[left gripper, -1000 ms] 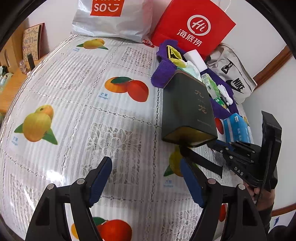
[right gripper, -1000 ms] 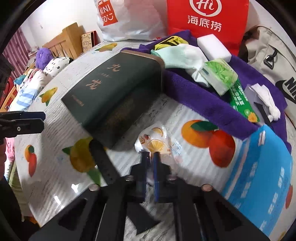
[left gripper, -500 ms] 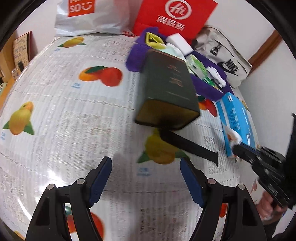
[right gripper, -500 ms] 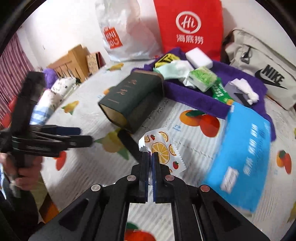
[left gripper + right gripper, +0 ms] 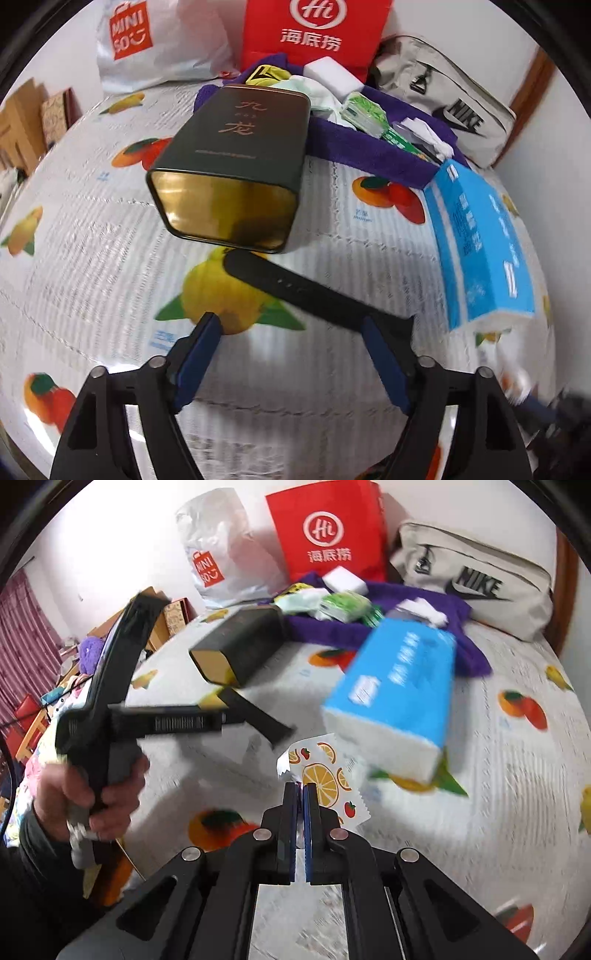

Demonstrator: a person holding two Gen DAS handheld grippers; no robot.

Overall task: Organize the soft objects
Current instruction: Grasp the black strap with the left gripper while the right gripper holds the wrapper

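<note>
My right gripper (image 5: pixel 300 794) has its jaws pressed together on the lower left corner of a small fruit-print sachet (image 5: pixel 325 781), which stands up from the fingertips toward 1 o'clock, lifted above the tablecloth (image 5: pixel 517 812). Just beyond it, at 1 o'clock, lies the blue tissue pack (image 5: pixel 399 686), its white end facing me. At 10 o'clock I see my left hand (image 5: pixel 99 797) holding the other tool.

My left gripper (image 5: pixel 291 332) is wide open and holds nothing. Its blue pads (image 5: pixel 384 369) hang over the tablecloth (image 5: pixel 92 258). A black strap (image 5: pixel 314 291) lies on the cloth from 12 o'clock across to the right pad; I cannot tell if it touches the pad. Behind the strap, at 12 o'clock, a dark green tin (image 5: pixel 236 162) lies on its side with the golden open end toward me. Farther at 1 o'clock, a purple towel (image 5: pixel 369 151) carries several soft things: a pale green cloth (image 5: pixel 314 92), a white sponge (image 5: pixel 332 74) and a green tissue packet (image 5: pixel 364 112). The blue tissue pack (image 5: pixel 480 240) is at 2 o'clock. A red paper bag (image 5: pixel 314 33) and a beige bag (image 5: pixel 454 99) stand at the far edge.
</note>
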